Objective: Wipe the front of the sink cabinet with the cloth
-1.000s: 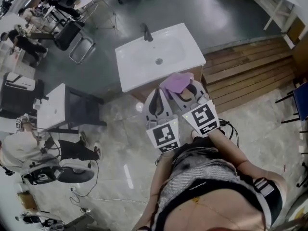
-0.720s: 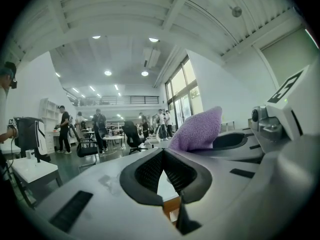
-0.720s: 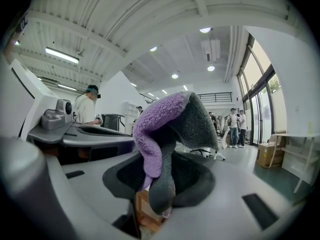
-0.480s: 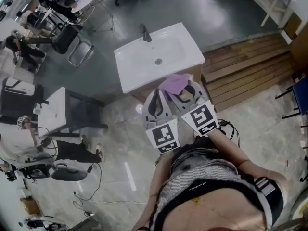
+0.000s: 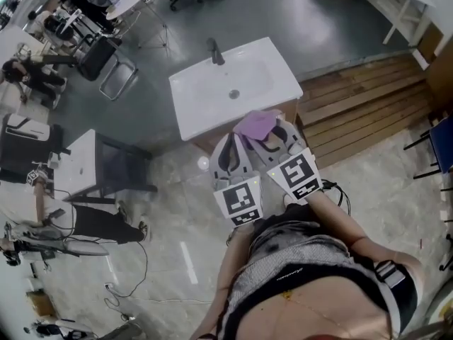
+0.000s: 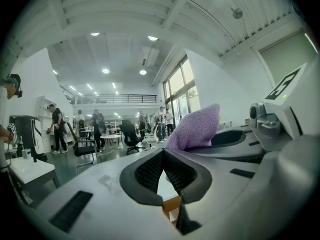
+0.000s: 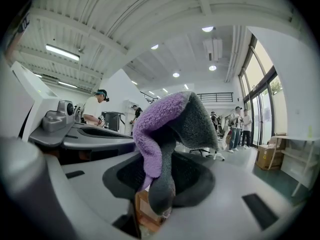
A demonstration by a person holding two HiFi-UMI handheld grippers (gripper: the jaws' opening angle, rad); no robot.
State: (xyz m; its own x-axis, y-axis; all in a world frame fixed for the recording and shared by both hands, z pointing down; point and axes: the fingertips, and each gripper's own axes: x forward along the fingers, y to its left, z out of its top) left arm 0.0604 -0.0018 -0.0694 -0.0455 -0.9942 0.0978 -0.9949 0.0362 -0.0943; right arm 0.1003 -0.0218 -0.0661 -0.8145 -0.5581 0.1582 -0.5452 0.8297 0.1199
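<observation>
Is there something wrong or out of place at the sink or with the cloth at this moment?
Nothing stands out. The sink looks whole, with no spill seen on it. The cloth is bunched but clamped in the right gripper, near the sink's front edge. The left gripper is shut and empty.

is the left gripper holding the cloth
No, the left gripper is shut on nothing; the cloth is clamped in the right gripper.
</observation>
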